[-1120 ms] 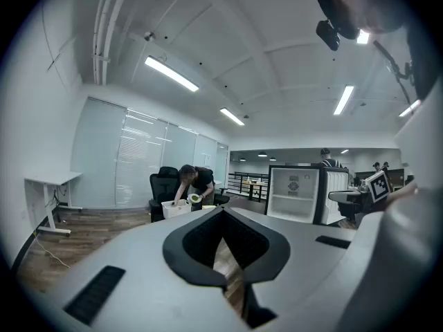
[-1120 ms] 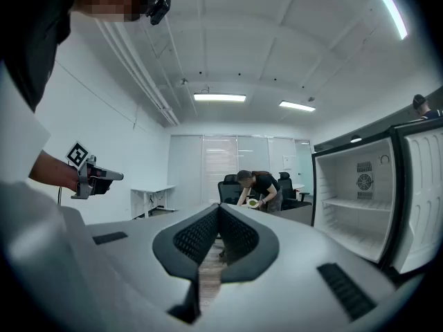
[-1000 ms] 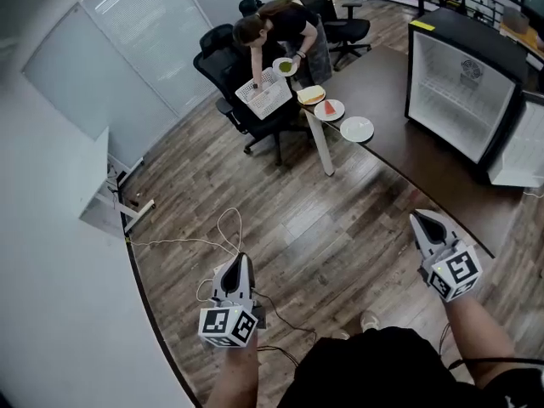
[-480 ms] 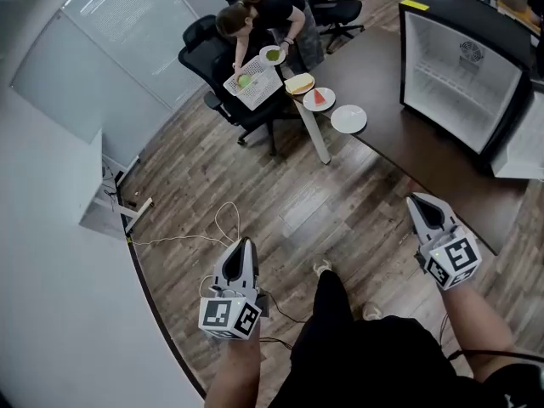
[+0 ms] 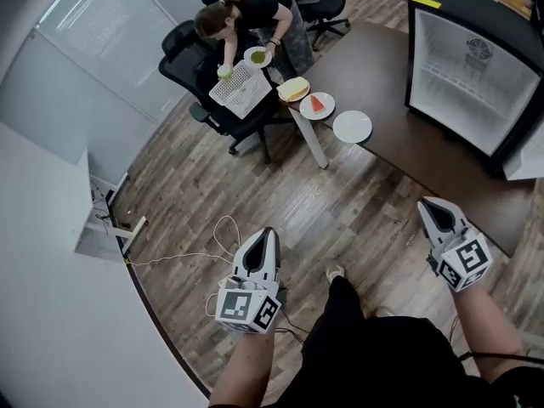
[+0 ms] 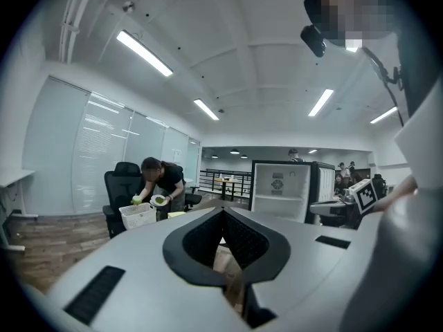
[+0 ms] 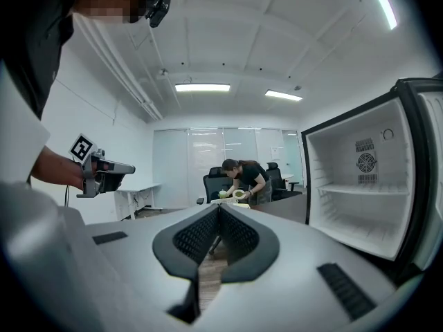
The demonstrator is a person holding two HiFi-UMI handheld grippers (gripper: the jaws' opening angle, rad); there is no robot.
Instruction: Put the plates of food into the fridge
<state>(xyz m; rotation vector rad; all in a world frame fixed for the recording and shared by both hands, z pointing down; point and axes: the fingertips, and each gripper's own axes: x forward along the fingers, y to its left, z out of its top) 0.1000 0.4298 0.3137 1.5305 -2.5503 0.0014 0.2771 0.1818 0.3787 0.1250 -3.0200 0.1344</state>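
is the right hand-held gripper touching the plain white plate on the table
Apart. The head view shows the right hand-held gripper well short of the plain white plate, with a wide stretch of table between them.

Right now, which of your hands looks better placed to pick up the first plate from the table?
Probably the right. The right tool hangs by the table, nearer the white plate and the open fridge; the left tool is out over the floor. Both are shut, empty.

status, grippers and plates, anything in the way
Left gripper and right gripper shut, fingers empty. Three plates on the table, untouched; fridge open. A person bends over the table's end by the plates.
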